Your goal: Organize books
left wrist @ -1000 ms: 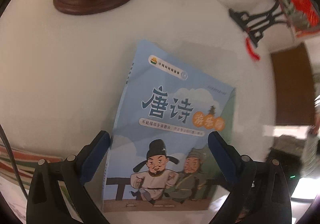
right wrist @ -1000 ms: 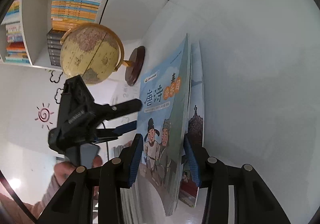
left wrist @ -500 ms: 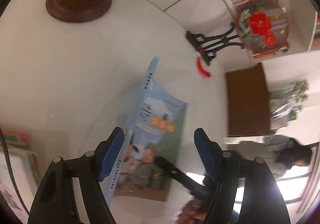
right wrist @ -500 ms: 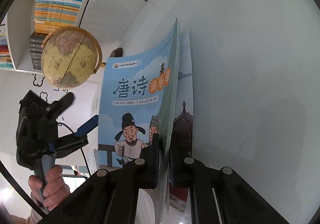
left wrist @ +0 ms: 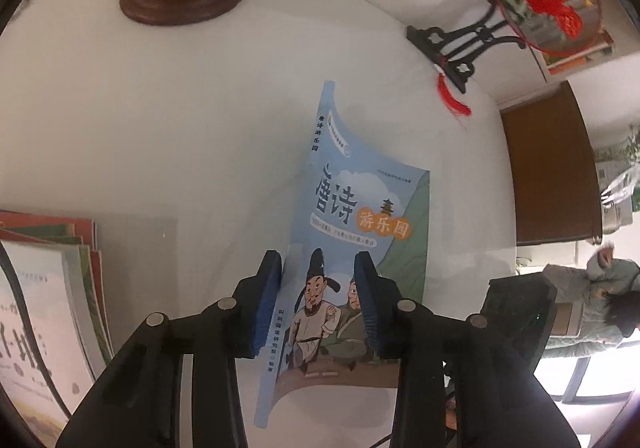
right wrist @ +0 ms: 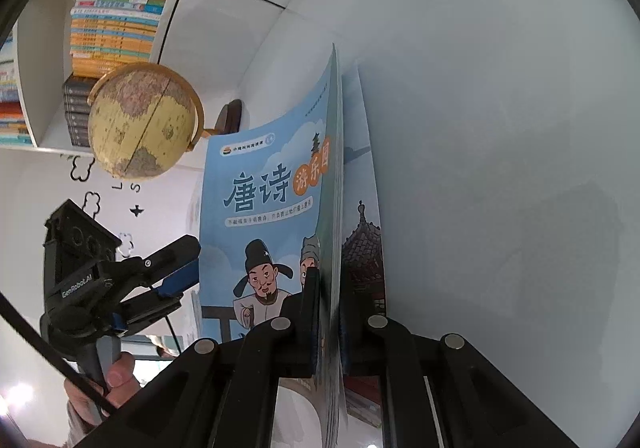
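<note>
1. Right wrist view: the blue picture book (right wrist: 272,216) stands up on its edge on the white table (right wrist: 500,128).
2. The right gripper (right wrist: 329,312) is squeezed tight on the book's open edge.
3. The left gripper (left wrist: 318,304) is closed as far as it goes around the book's spine side, and the cover bends.
4. A globe (right wrist: 140,120) is near, and more books (left wrist: 48,288) lie beside.

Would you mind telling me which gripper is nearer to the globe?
Left. The left gripper is on the globe side of the blue book, at its spine; the right gripper clamps the opposite edge, farther off.
</note>
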`<state>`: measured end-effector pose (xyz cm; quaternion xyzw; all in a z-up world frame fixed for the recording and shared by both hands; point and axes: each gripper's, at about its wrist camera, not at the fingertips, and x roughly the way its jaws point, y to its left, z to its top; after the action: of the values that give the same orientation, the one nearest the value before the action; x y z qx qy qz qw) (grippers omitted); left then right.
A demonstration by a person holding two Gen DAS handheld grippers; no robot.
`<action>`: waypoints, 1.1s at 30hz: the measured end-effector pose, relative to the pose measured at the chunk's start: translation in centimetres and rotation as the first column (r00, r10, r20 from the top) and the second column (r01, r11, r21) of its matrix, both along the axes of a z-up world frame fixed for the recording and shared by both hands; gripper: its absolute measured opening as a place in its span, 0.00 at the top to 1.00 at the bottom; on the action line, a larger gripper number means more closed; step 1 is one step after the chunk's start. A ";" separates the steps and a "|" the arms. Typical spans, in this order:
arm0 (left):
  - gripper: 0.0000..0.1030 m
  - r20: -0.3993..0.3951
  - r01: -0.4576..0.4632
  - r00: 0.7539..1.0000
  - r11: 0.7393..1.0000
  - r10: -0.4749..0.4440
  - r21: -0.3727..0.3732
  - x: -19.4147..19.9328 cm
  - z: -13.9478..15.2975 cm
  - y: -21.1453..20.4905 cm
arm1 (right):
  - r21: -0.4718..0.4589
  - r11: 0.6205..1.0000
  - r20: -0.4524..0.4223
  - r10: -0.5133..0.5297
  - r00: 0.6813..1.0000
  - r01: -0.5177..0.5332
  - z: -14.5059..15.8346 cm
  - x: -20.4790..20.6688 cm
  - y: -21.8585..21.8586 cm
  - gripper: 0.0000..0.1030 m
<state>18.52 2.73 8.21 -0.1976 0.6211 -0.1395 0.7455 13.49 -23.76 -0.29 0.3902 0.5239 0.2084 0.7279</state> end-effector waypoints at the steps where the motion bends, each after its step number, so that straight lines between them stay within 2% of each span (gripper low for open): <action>1: 0.68 0.008 0.010 1.000 1.000 -0.010 0.011 -0.3 0.3 -0.3 | 0.009 1.000 0.005 0.003 1.000 -0.003 0.2 -0.2 -0.1 0.92; 6: 0.68 0.020 0.039 0.999 0.999 -0.040 0.035 -1.7 1.4 -0.8 | 0.032 0.999 0.059 0.039 0.998 -0.041 2.5 -1.0 -0.1 0.92; 12: 0.68 0.031 -0.009 0.999 1.000 0.009 -0.002 -3.6 2.5 0.3 | 0.038 0.996 0.125 0.079 0.989 -0.084 5.6 -2.2 0.2 0.92; 22: 0.68 0.084 -0.053 0.995 0.995 0.060 -0.081 -5.8 4.7 1.7 | -0.016 0.992 0.192 0.124 0.974 -0.124 9.5 -4.1 1.1 0.92; 33: 0.68 0.157 -0.115 0.978 0.982 0.138 -0.147 -8.3 8.5 5.0 | -0.029 0.984 0.271 0.176 0.946 -0.175 13.8 -5.4 3.6 0.92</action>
<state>10.19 7.73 16.74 -0.2754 0.5318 -0.1501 0.7867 8.13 -20.15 13.47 0.3081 0.4518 0.3228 0.7725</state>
